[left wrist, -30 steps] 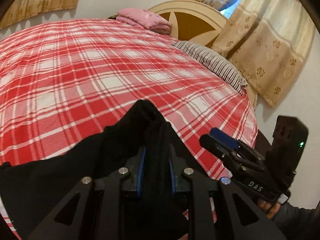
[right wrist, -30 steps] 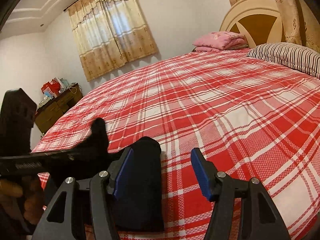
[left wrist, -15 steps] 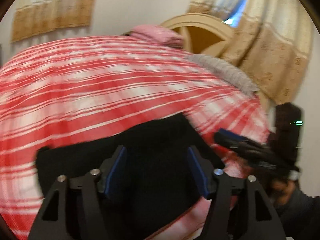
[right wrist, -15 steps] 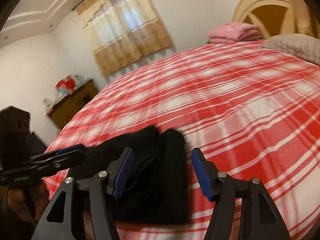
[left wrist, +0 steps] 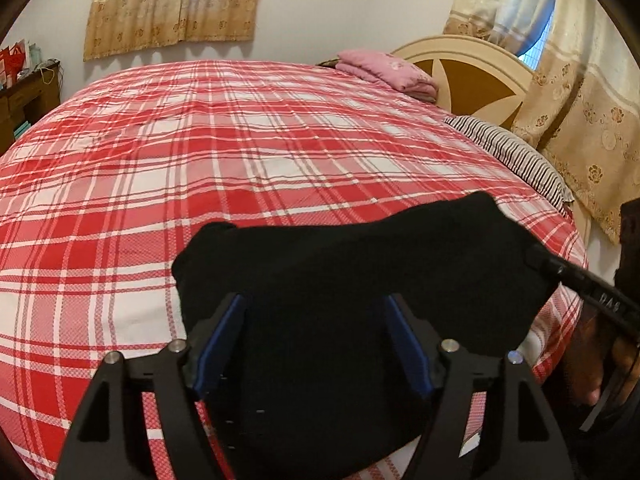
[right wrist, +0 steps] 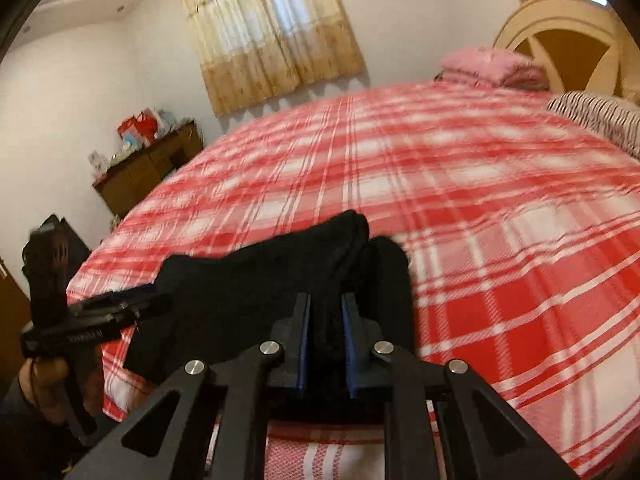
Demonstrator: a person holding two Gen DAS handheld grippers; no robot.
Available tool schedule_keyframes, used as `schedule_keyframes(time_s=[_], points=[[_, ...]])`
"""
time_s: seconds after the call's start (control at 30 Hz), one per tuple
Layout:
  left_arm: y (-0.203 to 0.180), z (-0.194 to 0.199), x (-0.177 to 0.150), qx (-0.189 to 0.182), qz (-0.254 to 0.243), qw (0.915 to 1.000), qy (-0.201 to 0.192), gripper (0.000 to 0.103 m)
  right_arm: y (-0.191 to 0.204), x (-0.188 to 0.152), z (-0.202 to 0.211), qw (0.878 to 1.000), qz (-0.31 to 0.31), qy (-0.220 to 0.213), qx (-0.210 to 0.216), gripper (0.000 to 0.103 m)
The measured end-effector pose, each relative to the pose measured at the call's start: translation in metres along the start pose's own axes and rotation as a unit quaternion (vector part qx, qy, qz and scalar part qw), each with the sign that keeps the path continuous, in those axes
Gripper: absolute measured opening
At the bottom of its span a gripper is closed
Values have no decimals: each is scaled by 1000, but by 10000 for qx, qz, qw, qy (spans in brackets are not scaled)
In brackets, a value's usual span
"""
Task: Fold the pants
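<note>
Black pants [left wrist: 360, 280] lie bunched at the near edge of the plaid bed [left wrist: 240, 152], long axis running along that edge between the tools. The right tool [right wrist: 325, 336] pinches a fabric ridge at one end; the left tool [left wrist: 316, 344], spread wide, straddles the cloth without gripping it.

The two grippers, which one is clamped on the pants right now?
The right gripper: its pads pinch a fold of the black pants. The left gripper is open.
</note>
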State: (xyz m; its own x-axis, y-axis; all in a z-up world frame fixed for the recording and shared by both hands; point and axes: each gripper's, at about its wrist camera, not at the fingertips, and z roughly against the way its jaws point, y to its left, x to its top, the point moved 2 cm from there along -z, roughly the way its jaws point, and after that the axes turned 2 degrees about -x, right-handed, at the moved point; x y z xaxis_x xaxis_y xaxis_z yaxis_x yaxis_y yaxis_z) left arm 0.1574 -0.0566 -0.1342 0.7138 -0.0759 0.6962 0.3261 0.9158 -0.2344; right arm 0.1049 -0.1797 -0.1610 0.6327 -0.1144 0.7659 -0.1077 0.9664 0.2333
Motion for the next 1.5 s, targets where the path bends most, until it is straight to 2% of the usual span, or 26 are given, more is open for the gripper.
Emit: schedule_keyframes(time_s=[0.1,0.17,0.3,0.4,0.47,0.5,0.6,0.67,0.73,0.8,0.87,1.0,1.03,1.37,1.5], points=[[4,-4,-5,85,-14,9999,55,79,-13,-7,-11,9995,-110,188,-245,15],[5,-6,-7,54,3,10000,74,79,-20,-15,-25,9984,-133,502,-242,15],[4,-10,-11,111,-67,9998,162,79,-26,-15,-25,9982,-193,512,-236,15],[2,-10,-11,80,-60,9998,178,84,-29,-16,-19,9979,-290,539,-218,16],[0,-9,-11,68,-91,9998,182,88,-31,-15,-13,9977,-317,515,-300,22],[0,-9,-12,68,-107,9997,187,88,-30,-12,-8,9976,-296,430,-450,30],[-1,-10,-12,30,-104,9997,200,89,-23,4,16,9965,-163,-94,-811,33],[-1,-10,-12,18,-92,9998,202,89,-13,13,25,9971,-63,-312,-696,41],[-1,-9,-13,4,-72,9998,199,89,4,18,27,9983,143,-386,-402,53],[0,-9,-12,-30,-17,9998,189,89,21,16,18,9989,389,-225,-113,54],[0,-8,-12,-59,6,9998,183,89,32,10,4,9984,568,3,-2,54],[-1,-7,-13,-76,-12,9998,184,89,20,-13,-32,9955,506,730,-342,54],[0,-7,-13,-93,-1,9998,178,89,16,-16,-34,9954,449,785,-325,54],[11,0,-16,-83,29,9999,117,95,17,-10,-34,9928,555,1017,-313,54],[26,-3,-19,-134,225,9996,138,96,14,-4,-20,9964,406,736,-145,54]])
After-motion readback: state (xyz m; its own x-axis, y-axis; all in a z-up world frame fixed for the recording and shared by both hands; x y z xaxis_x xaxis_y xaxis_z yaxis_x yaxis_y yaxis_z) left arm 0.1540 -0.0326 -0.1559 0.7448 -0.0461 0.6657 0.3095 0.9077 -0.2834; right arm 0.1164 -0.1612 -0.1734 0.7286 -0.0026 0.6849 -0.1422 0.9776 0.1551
